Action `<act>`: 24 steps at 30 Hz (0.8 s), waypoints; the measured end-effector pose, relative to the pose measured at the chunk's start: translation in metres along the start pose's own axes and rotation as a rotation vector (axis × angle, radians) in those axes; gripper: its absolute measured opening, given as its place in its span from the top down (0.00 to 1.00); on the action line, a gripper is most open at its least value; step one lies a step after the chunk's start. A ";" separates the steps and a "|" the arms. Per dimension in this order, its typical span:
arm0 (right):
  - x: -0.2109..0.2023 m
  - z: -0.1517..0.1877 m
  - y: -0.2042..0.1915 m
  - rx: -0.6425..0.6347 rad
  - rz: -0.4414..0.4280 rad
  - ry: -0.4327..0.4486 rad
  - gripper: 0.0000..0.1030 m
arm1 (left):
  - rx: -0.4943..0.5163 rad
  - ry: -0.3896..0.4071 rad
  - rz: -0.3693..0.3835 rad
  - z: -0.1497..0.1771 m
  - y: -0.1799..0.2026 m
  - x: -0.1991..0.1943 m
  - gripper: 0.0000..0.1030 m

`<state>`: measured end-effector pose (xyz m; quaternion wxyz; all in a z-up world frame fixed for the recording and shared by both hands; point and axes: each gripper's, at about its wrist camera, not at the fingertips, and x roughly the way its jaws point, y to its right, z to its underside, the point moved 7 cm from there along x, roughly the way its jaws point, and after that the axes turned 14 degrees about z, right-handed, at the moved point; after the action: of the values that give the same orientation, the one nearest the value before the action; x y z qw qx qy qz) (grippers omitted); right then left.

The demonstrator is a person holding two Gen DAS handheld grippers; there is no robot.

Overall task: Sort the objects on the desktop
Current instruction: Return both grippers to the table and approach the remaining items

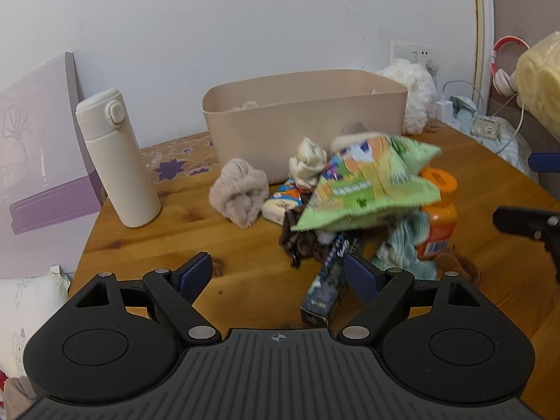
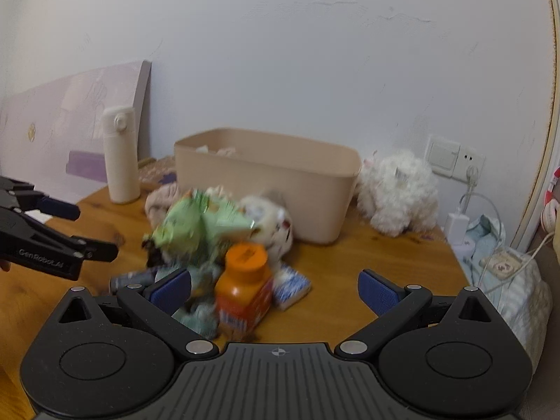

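A heap of objects lies on the wooden table (image 1: pixel 147 245) in front of a beige bin (image 1: pixel 308 119). A blurred green snack bag (image 1: pixel 367 185) tops the heap, above an orange bottle (image 1: pixel 439 217), rolled socks (image 1: pixel 239 196), a teal cloth (image 1: pixel 406 248) and a dark packet (image 1: pixel 325 294). My left gripper (image 1: pixel 280 276) is open, just short of the heap, the dark packet between its fingers. My right gripper (image 2: pixel 274 292) is open, with the orange bottle (image 2: pixel 245 287) between its fingers, nearer the left one. The bag (image 2: pixel 196 227) and bin (image 2: pixel 266 178) also show there.
A cream flask (image 1: pixel 117 157) stands at the table's left by a purple board (image 1: pixel 31 147). A white plush toy (image 2: pixel 399 192) sits right of the bin. Chargers and cables (image 2: pixel 465 224) lie past the table's right edge. Some soft items lie inside the bin.
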<state>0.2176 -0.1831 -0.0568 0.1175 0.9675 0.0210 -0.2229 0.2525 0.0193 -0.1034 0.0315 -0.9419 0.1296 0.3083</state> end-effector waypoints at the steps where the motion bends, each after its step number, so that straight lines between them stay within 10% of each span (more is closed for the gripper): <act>1: 0.001 0.006 -0.002 -0.006 0.012 0.002 0.00 | 0.006 0.005 -0.005 0.004 0.002 0.002 0.18; 24: 0.047 0.059 -0.032 -0.065 0.030 -0.154 0.12 | -0.044 -0.056 0.060 0.037 0.003 0.050 0.28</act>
<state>0.2318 -0.1664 -0.1358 0.1534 0.9434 0.0047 -0.2941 0.2690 0.0101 -0.1628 0.0050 -0.9290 0.1500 0.3383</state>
